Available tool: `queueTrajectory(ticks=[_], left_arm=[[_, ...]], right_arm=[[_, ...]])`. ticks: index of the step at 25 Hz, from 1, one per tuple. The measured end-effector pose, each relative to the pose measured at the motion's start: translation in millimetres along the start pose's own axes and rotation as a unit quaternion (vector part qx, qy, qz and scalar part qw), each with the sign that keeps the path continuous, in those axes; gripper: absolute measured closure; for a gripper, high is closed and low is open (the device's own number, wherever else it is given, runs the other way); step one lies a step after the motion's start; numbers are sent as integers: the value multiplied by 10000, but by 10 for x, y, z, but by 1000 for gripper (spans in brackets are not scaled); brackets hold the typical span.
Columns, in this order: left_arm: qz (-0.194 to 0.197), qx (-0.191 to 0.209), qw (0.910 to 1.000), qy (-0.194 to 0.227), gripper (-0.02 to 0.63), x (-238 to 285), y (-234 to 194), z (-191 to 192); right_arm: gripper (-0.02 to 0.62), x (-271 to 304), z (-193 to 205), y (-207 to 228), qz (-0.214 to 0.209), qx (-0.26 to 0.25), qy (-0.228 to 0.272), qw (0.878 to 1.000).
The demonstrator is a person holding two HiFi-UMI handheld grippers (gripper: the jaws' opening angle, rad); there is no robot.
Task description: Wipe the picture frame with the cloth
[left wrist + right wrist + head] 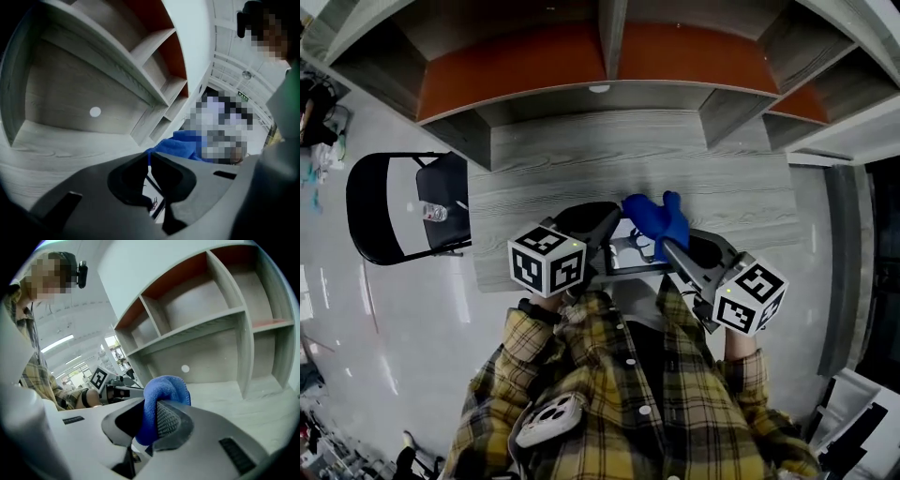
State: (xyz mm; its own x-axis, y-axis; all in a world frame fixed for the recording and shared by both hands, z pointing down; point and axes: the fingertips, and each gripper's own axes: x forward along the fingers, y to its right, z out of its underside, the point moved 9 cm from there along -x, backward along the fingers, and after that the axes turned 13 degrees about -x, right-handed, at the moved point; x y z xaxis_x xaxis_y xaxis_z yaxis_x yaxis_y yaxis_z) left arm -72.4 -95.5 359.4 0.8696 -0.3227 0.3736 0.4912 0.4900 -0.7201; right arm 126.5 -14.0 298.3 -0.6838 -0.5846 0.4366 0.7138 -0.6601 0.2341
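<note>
Close in front of the person's chest, both grippers are held up over the grey table [581, 159]. My left gripper [602, 234] [150, 157] has its jaws nearly together on the thin edge of the picture frame [630, 257] [153, 191], which runs up between them. My right gripper [667, 242] [151, 409] is shut on a bunched blue cloth [657, 218] [164, 389]. The cloth bulges out over the fingertips and hangs just past the frame's far edge; in the left gripper view the cloth [180, 146] sits right beyond the jaws.
A grey shelf unit with orange back panels [609, 56] stands along the table's far side, with a small white disc [599, 88] in its lower bay. A black folding chair [412, 208] with a small bottle [436, 213] on it stands left of the table.
</note>
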Motion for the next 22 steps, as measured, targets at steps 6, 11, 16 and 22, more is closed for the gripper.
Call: queueTrajectory(ticks=[6, 11, 16, 22], left_arm=[[501, 443, 9968, 433, 601, -184, 488, -304], [690, 826, 9913, 754, 601, -351, 834, -503], [822, 1150, 9848, 1008, 601, -456, 1032, -684], [801, 1341, 9824, 1028, 601, -506, 1147, -746]], right_arm=[[541, -258, -460, -75, 426, -339, 842, 9950], [541, -416, -660, -89, 614, -453, 1312, 9884], [541, -507, -804, -83, 713, -600, 1604, 9826], [541, -526, -900, -55, 638, -742, 1705, 9805]])
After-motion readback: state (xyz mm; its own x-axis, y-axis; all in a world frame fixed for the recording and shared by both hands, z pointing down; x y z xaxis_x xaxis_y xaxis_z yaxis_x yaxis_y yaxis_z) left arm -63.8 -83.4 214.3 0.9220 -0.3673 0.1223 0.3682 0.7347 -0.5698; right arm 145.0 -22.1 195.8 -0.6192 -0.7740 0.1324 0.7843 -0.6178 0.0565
